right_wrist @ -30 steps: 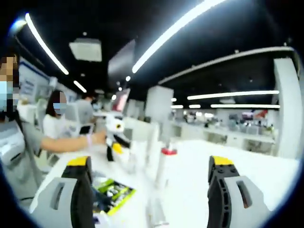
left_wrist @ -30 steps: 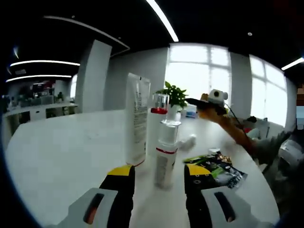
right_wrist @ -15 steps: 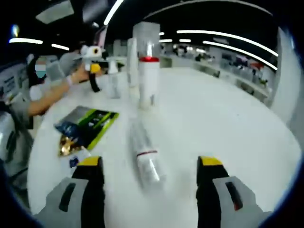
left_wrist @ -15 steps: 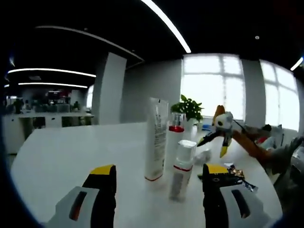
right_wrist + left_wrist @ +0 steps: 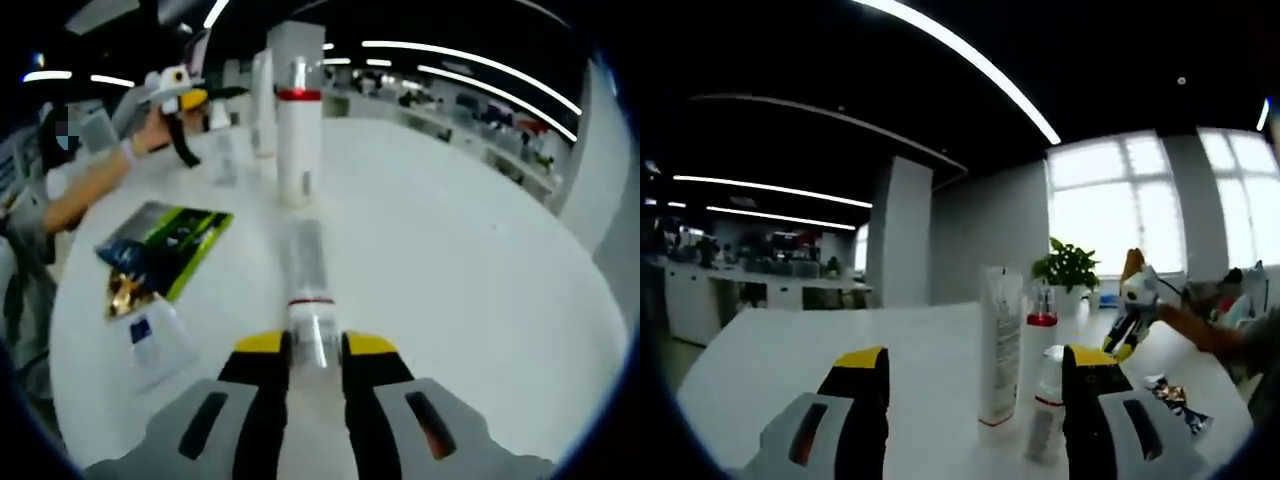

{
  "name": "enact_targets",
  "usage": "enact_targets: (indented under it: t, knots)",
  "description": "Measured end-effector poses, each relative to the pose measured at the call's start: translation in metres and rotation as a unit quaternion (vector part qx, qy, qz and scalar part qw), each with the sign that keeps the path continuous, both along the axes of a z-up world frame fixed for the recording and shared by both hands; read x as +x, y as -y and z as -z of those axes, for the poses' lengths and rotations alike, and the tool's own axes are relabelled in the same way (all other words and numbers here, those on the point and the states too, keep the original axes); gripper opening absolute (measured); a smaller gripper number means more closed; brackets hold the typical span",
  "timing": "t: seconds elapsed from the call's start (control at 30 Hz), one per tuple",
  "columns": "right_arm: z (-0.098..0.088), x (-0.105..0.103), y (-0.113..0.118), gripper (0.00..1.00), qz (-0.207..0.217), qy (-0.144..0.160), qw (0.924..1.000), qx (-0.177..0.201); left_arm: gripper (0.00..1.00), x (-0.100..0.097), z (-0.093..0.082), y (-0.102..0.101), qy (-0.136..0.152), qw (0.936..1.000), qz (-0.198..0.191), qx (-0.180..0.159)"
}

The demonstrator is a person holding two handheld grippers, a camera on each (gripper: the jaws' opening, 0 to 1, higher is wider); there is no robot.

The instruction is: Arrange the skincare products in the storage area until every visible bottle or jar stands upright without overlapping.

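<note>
Right gripper [image 5: 315,345]: jaws drawn in tight at the bottom centre of the right gripper view, clamped on the cap end of a clear bottle [image 5: 305,290] that lies flat on the white table [image 5: 470,250]. The bottle's body runs away from the jaws toward the frame's centre, a red band near the cap.

Beyond it, upper centre, a white bottle with a red collar [image 5: 298,135] stands upright, with a tall white tube [image 5: 263,105] upright just behind it to the left. A green and black packet [image 5: 165,245] lies flat at the left, a small blue and white sachet [image 5: 155,340] below it.

Left gripper [image 5: 975,360]: jaws spread wide at the bottom of the left gripper view, holding nothing and touching nothing. Between them stand the tall white tube and a small white spray bottle [image 5: 1045,420], both upright, apart from the jaws. A potted plant [image 5: 1068,275] sits at right centre.
</note>
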State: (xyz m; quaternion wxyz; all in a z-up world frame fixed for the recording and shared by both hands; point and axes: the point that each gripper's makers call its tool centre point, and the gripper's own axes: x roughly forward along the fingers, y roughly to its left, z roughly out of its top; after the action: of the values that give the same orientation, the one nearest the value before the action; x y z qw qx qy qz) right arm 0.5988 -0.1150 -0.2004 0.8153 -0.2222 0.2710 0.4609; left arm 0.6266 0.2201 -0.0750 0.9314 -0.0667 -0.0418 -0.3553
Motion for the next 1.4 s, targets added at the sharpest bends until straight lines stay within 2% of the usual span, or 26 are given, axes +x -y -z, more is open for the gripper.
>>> enact_targets:
  t: [0.07, 0.17, 0.27, 0.37, 0.43, 0.6, 0.73, 0.87, 1.0, 1.13, 1.23, 1.27, 1.3, 1.33, 1.37, 1.4]
  knots:
    - [-0.007, -0.002, -0.003, 0.19, -0.002, 0.001, 0.9999, 0.011, 0.66, -0.004, -0.013, -0.001, 0.024, 0.9995, -0.004, -0.020]
    - [-0.024, -0.007, -0.012, 0.18, -0.011, 0.008, 0.9986, 0.051, 0.62, -0.016, -0.033, 0.003, 0.056, 0.9973, 0.006, -0.047]
    - [-0.046, -0.016, -0.020, 0.18, -0.023, 0.020, 0.9950, 0.096, 0.63, -0.029, -0.046, 0.013, 0.100, 0.9942, 0.013, -0.035]
    - [-0.061, -0.024, -0.023, 0.18, -0.023, 0.024, 0.9925, 0.117, 0.64, -0.039, -0.049, 0.030, 0.112, 0.9934, 0.025, -0.007]
    - [-0.074, -0.028, -0.028, 0.18, -0.030, 0.044, 0.9895, 0.134, 0.65, -0.045, -0.049, 0.045, 0.119, 0.9921, 0.038, 0.011]
    - [-0.099, -0.039, -0.039, 0.18, -0.042, 0.074, 0.9825, 0.166, 0.66, -0.063, -0.050, 0.080, 0.131, 0.9877, 0.082, 0.027]
    - [-0.108, -0.042, -0.047, 0.17, -0.049, 0.079, 0.9787, 0.183, 0.66, -0.077, -0.050, 0.104, 0.141, 0.9834, 0.107, 0.041]
    - [-0.110, -0.040, -0.059, 0.17, -0.046, 0.088, 0.9776, 0.185, 0.67, -0.091, -0.040, 0.133, 0.146, 0.9767, 0.141, 0.071]
    - [-0.112, -0.032, -0.068, 0.18, -0.037, 0.094, 0.9756, 0.195, 0.70, -0.096, -0.021, 0.156, 0.124, 0.9730, 0.172, 0.091]
    - [-0.114, -0.024, -0.075, 0.18, -0.023, 0.098, 0.9739, 0.204, 0.72, -0.093, 0.005, 0.169, 0.113, 0.9662, 0.175, 0.153]
    - [-0.114, -0.024, -0.079, 0.17, -0.024, 0.097, 0.9725, 0.211, 0.73, -0.097, 0.019, 0.183, 0.100, 0.9624, 0.184, 0.173]
    - [-0.115, -0.024, -0.080, 0.16, -0.023, 0.098, 0.9721, 0.212, 0.74, -0.098, 0.022, 0.186, 0.095, 0.9615, 0.189, 0.175]
    - [-0.117, -0.022, -0.081, 0.10, -0.019, 0.103, 0.9701, 0.219, 0.75, -0.100, 0.024, 0.189, 0.091, 0.9603, 0.195, 0.178]
    - [-0.122, -0.015, -0.077, 0.01, 0.004, 0.120, 0.9671, 0.224, 0.76, -0.101, 0.026, 0.192, 0.088, 0.9601, 0.197, 0.178]
    - [-0.127, -0.010, -0.075, 0.00, -0.005, 0.146, 0.9645, 0.220, 0.76, -0.102, 0.027, 0.194, 0.085, 0.9596, 0.200, 0.179]
    - [-0.125, -0.008, -0.074, 0.00, -0.006, 0.150, 0.9645, 0.217, 0.76, -0.103, 0.030, 0.196, 0.081, 0.9594, 0.200, 0.181]
